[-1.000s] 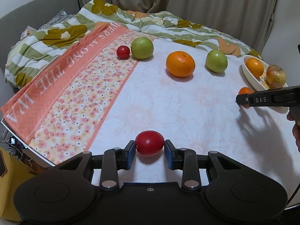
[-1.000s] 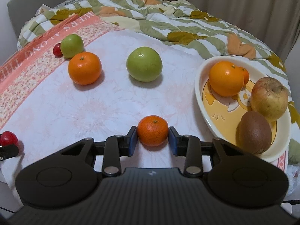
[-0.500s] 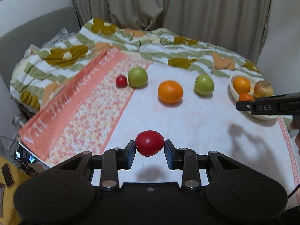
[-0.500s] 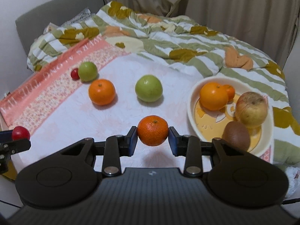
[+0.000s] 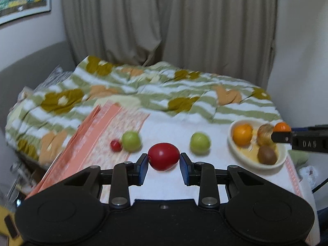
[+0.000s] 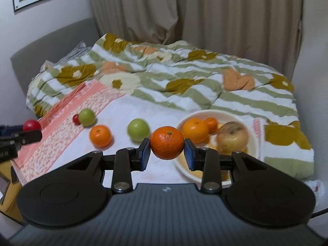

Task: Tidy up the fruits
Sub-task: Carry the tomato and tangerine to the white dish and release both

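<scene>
We had both grippers loaded and up off the surface. Left gripper was clamped on a red tomato, both pads tight against its sides, fruit hanging clear above the white cloth. Right gripper was pinched on a small mandarin the same way, sitting in view just left of the bowl rim.

In the right wrist view the bowl held an orange, a smaller mandarin tucked behind it, and a yellowish apple. The left wrist view also showed a kiwi at the bowl's near side.

Loose on the surface: an orange, a green apple just right of it, and further left another green apple with a small cherry tomato touching or nearly touching its left side; too blurred for us to tell which. Those last two sat on the floral pink strip of the cloth.

A striped green and white quilt was bunched behind the surface, with curtains beyond it. The left wrist view was motion blurred.
</scene>
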A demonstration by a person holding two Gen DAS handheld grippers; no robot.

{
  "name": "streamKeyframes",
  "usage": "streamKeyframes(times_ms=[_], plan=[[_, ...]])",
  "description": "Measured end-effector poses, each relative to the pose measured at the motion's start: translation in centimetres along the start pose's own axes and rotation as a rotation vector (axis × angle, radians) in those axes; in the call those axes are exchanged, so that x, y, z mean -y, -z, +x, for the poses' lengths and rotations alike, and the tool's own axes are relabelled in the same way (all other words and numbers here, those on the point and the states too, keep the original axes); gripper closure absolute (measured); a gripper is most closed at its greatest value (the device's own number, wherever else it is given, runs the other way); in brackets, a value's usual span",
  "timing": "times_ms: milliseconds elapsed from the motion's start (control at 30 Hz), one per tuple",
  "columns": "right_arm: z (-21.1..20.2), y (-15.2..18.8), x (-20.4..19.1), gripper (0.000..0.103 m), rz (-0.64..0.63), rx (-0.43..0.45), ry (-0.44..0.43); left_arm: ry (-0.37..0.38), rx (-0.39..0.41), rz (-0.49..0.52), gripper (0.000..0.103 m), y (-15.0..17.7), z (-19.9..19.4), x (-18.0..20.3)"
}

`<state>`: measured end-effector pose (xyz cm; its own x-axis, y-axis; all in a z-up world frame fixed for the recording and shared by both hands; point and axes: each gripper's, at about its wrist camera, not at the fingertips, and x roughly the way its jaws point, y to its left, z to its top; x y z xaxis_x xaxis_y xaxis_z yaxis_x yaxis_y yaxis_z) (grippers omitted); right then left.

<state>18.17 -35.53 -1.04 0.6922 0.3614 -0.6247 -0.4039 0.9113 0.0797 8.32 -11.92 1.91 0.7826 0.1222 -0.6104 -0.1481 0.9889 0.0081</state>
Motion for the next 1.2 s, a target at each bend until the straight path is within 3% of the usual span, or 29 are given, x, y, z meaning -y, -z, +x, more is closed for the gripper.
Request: streamKeyframes(times_ms=[233,533,867,1200], plan=[[0.1,-0.7,3.4,0.053,0.08,0.005,0.099,0.137,0.023,0.088,0.066,-4.3,3.4,3.2],[1.9,-1.1,7.1,0.053,0.19,-0.039,0.245,0.334,-0.036,0.218,0.066,-7.2,10.0,8.1],[4.3,-0.6,9.4,0.053,0.296,-0.091,0.351,0.494,-0.155,0.389,0.066,-6.6,16.6,12.7],[6.2,0.6,10.4,0.053,0.375,-0.14,0.41,0.587,-0.274,0.529,0.066,-3.9,20.4,15.5]])
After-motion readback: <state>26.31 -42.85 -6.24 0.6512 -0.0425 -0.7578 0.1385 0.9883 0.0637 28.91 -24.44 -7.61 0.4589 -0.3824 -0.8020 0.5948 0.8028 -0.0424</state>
